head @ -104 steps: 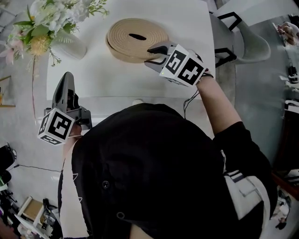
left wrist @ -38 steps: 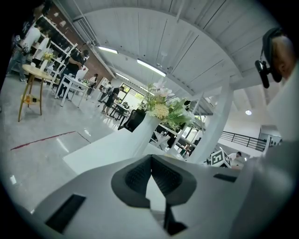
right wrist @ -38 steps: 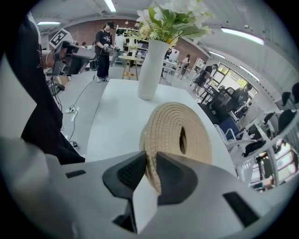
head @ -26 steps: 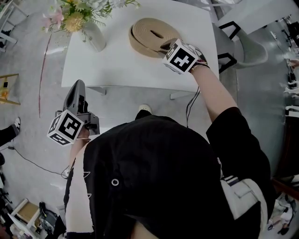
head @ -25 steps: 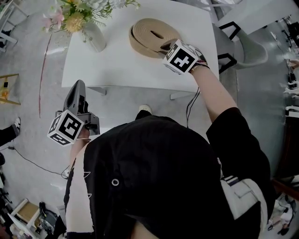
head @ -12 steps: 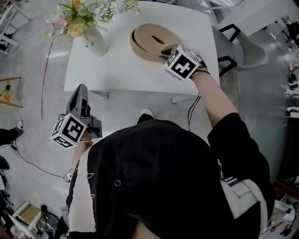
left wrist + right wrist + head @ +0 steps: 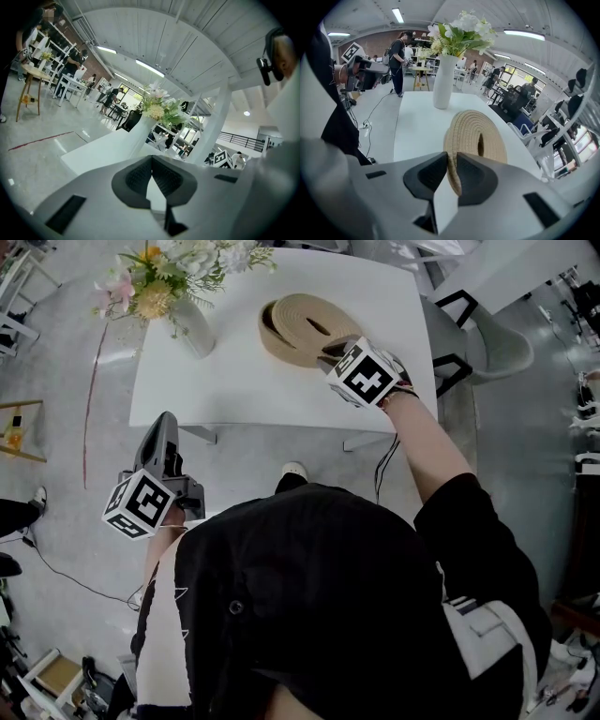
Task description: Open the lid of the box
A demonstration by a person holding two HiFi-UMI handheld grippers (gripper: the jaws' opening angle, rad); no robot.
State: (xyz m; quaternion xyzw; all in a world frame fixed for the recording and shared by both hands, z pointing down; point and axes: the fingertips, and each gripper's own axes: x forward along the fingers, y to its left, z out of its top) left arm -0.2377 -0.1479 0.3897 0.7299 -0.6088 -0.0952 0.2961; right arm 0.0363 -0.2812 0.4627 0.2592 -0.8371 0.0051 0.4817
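The right gripper clamps the near rim of the round tan woven box's slotted lid, directly ahead on the white table; the left gripper, closed and empty, hangs well apart.

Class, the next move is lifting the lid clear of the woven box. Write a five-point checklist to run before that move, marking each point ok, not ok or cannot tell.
1. Grip: the right gripper has its fingers clamped on the rim of the tan woven round lid: ok.
2. Lid freed: on one side a dark gap shows between it and the round woven box: ok.
3. Box steadied: the left gripper is shut, empty and off the white table: not ok.
4. Room to swing: the white vase of flowers stands apart from the box: ok.
5. Contents that might spill: cannot tell.
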